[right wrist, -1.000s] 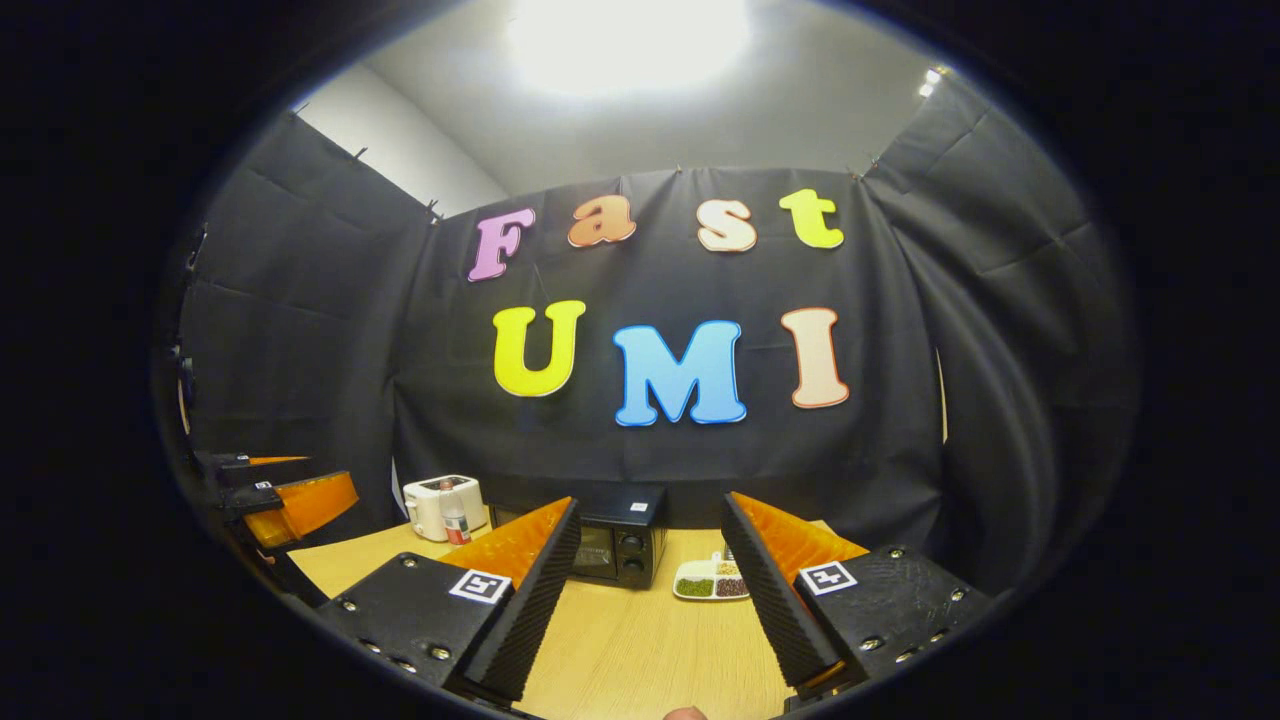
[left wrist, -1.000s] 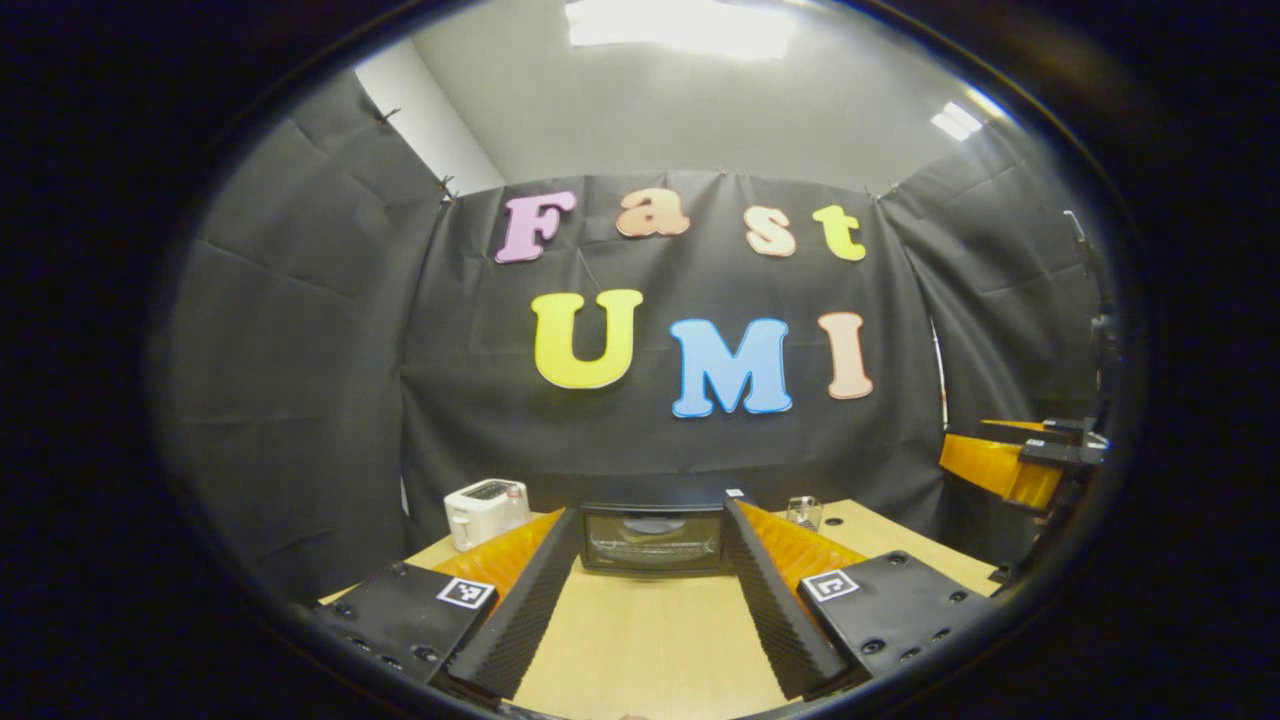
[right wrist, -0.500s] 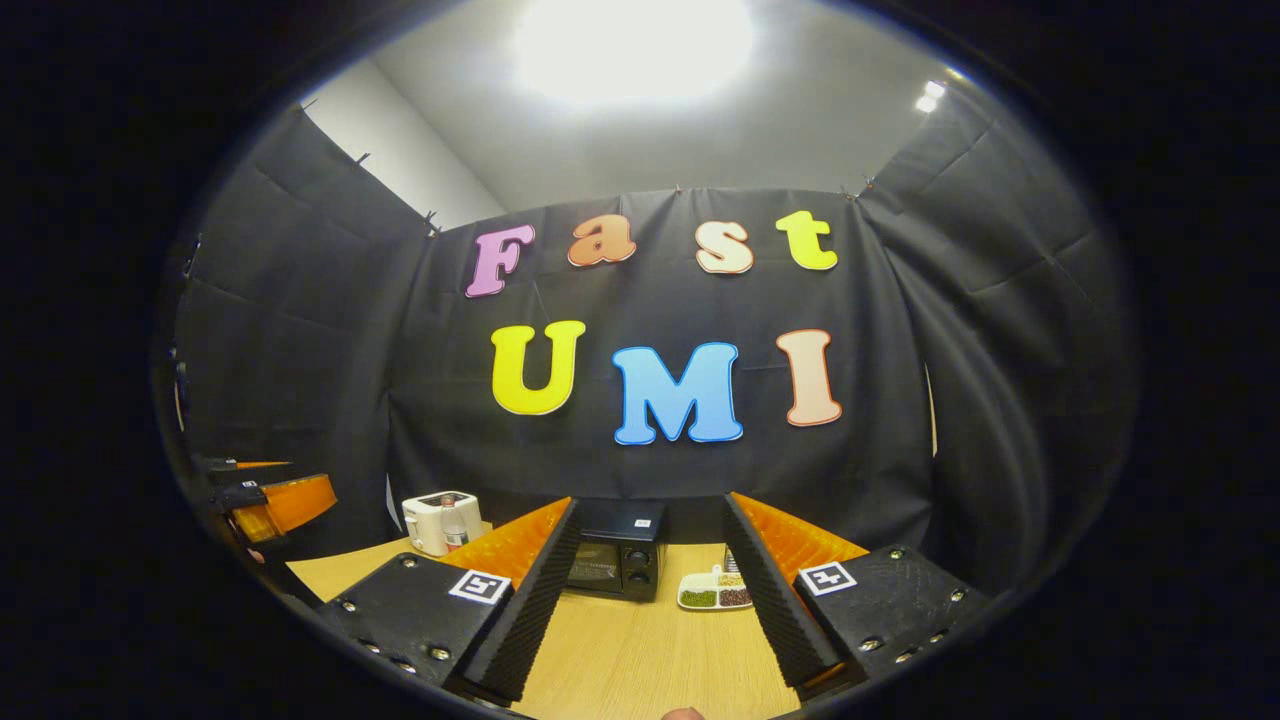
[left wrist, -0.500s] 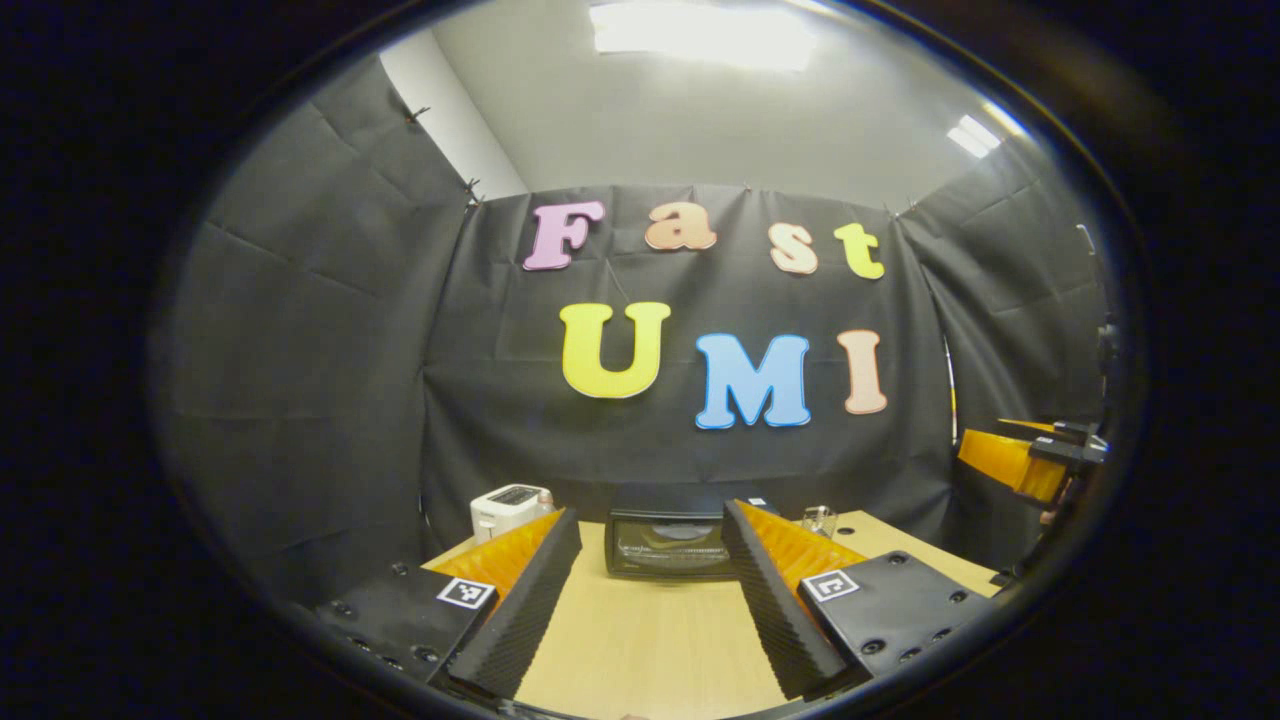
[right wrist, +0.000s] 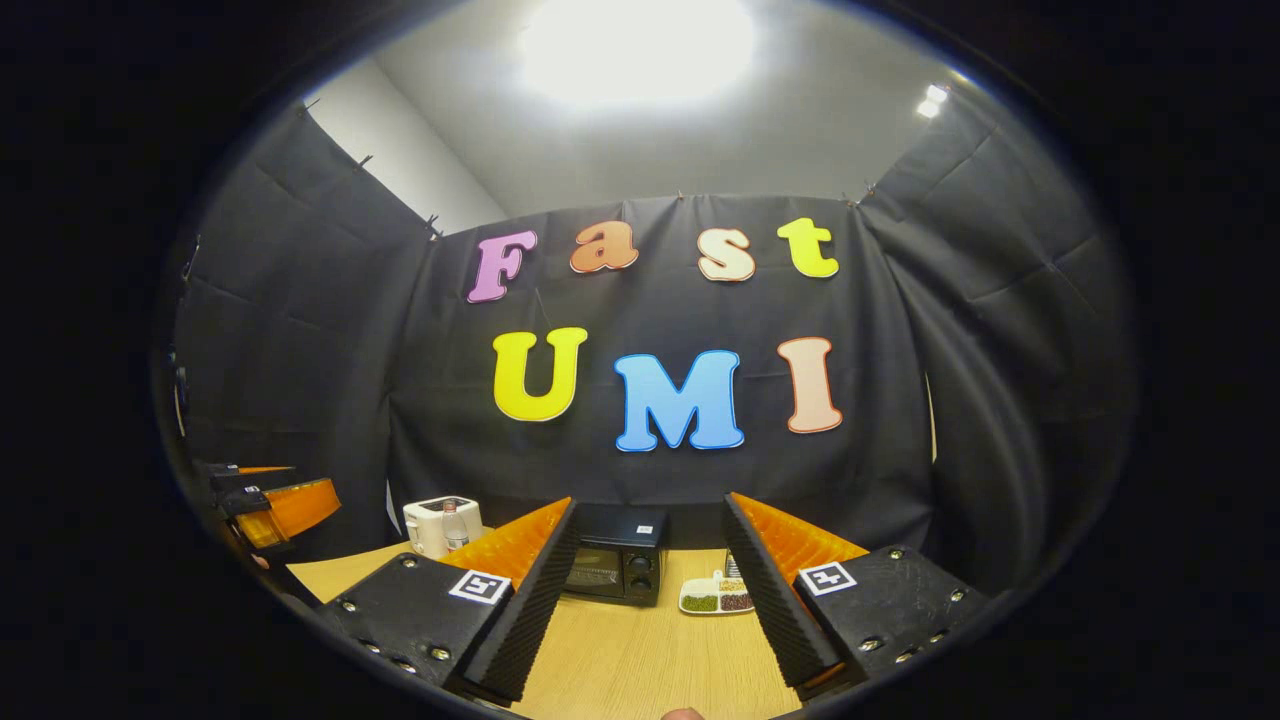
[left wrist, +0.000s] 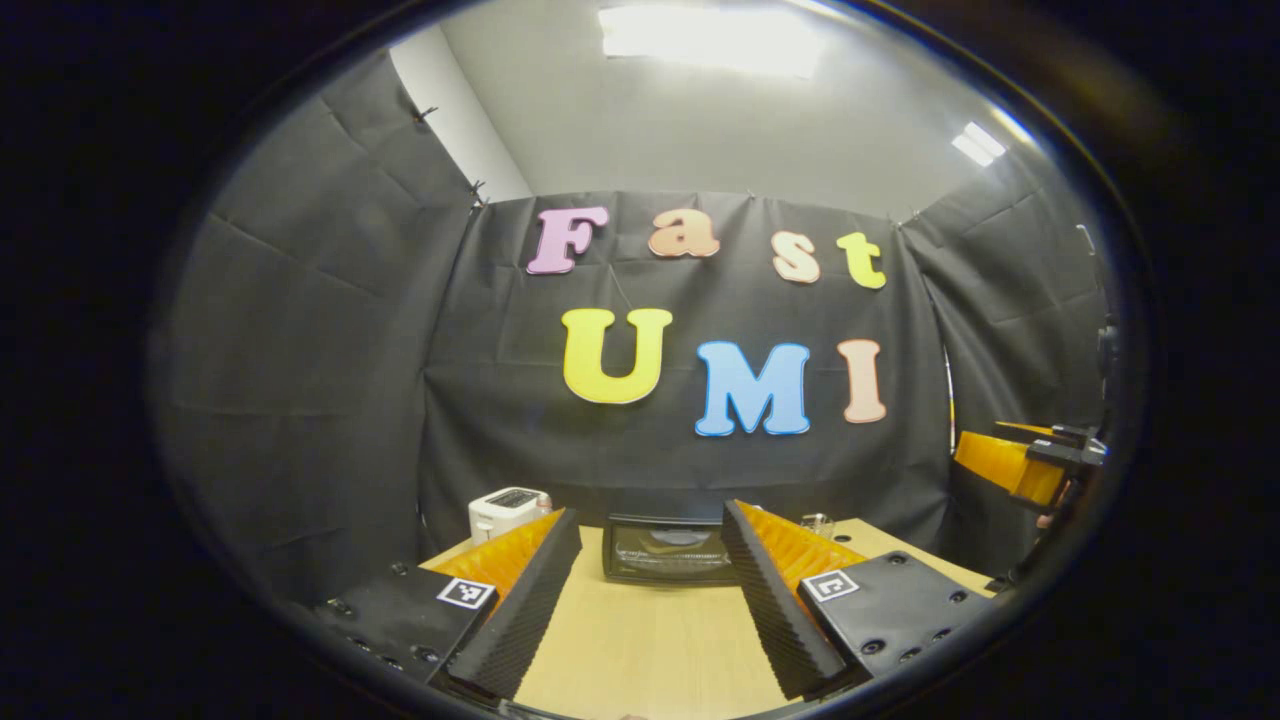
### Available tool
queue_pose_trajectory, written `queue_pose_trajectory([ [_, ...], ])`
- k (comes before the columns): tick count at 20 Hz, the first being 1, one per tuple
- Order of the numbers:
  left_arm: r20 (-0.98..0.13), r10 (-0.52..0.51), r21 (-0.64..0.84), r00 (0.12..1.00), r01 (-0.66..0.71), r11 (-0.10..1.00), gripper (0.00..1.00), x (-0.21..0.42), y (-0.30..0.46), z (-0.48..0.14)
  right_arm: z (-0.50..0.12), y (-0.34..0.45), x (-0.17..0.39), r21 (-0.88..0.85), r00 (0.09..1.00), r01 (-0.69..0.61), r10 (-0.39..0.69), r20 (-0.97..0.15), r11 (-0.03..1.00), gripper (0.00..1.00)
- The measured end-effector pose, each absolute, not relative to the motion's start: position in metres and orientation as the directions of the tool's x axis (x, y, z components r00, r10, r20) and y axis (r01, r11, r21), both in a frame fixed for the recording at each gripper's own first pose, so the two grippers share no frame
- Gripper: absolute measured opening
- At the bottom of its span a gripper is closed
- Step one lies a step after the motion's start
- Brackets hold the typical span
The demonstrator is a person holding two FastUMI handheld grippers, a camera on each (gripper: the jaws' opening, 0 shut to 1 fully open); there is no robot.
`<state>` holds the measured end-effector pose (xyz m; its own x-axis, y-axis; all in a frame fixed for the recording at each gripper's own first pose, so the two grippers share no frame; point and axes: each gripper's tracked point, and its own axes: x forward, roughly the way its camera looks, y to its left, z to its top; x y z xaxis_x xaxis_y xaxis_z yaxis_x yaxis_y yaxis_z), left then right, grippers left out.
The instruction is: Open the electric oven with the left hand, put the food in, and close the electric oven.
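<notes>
Both tongs are spread wide and holding nothing, just hanging above the table (left wrist: 640, 650). The oven (left wrist: 672, 548) sits door shut at the far end, dead ahead of the left tongs (left wrist: 650, 530). From the right tongs (right wrist: 648, 525) the food tray (right wrist: 716, 595) lies just right of the oven, toaster (right wrist: 435, 524) off to its left.

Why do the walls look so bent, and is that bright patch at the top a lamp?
In both views the fisheye lens bows the cloth wall. In the right gripper view the ceiling light blows out to a white glare; in the left gripper view the ceiling light keeps its oblong shape. The oven looks sharp.
</notes>
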<state>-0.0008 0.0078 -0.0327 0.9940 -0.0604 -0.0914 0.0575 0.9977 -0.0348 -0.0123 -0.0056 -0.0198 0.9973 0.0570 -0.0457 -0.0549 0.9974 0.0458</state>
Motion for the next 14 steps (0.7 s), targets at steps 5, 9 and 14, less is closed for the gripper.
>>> queue_pose_trajectory([
  [5,-0.091,-0.065,-0.032,0.994,0.062,0.998,0.96,-0.0015,0.0034,-0.0315,-0.0181,-0.0107,-0.0115,0.046,0.998,-0.048,0.05,-0.04,0.998,0.89],
  [9,-0.087,-0.064,-0.033,0.994,0.061,0.998,0.98,-0.001,0.0028,-0.0309,-0.0149,-0.0137,-0.0114,0.039,0.998,-0.048,0.049,-0.031,0.998,0.89],
  [14,-0.085,-0.062,-0.022,0.994,0.061,0.998,1.0,-0.0009,0.0024,-0.0289,-0.0105,-0.0158,-0.011,0.037,0.999,-0.047,0.048,-0.018,0.998,0.89],
])
